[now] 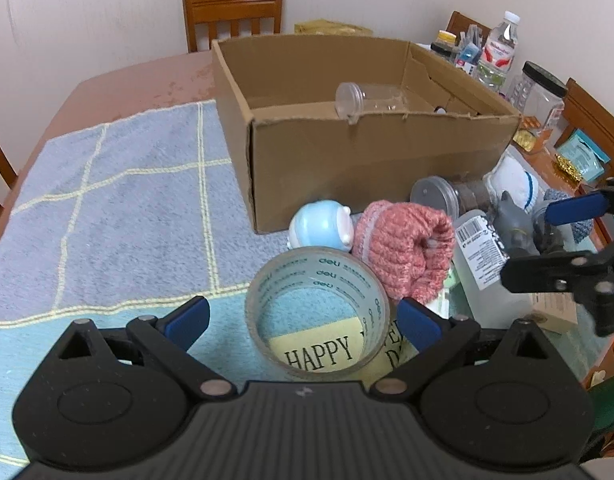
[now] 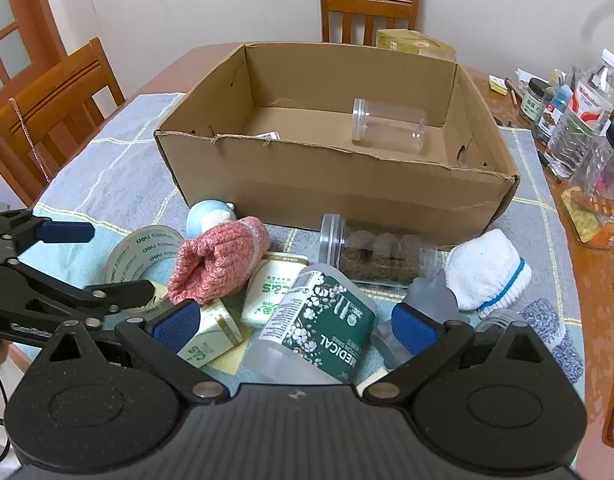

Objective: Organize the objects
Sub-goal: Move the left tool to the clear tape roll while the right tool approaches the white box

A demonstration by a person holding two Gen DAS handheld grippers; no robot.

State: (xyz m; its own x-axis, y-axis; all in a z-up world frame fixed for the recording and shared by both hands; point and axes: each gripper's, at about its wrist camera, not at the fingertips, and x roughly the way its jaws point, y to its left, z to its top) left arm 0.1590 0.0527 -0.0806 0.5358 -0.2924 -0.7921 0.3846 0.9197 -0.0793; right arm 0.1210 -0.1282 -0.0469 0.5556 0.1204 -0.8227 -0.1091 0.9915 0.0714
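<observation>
An open cardboard box (image 1: 359,160) (image 2: 347,188) stands on the towel with a clear jar (image 2: 387,126) lying inside. In front lie a tape roll (image 1: 319,308) (image 2: 143,256), a pink knit sock (image 1: 403,248) (image 2: 219,260), a blue-white toy (image 1: 321,224), a green-labelled bottle (image 2: 323,328), a jar of brown lumps (image 2: 379,256) and a white sock (image 2: 487,272). My left gripper (image 1: 303,324) is open with its fingers either side of the tape roll. My right gripper (image 2: 295,328) is open around the bottle.
A blue checked towel (image 1: 107,208) covers the brown table (image 1: 127,84). Wooden chairs (image 2: 371,8) stand around it. Water bottle (image 2: 587,108), jars and packets crowd the right edge. Small cream boxes (image 2: 211,340) lie by the bottle.
</observation>
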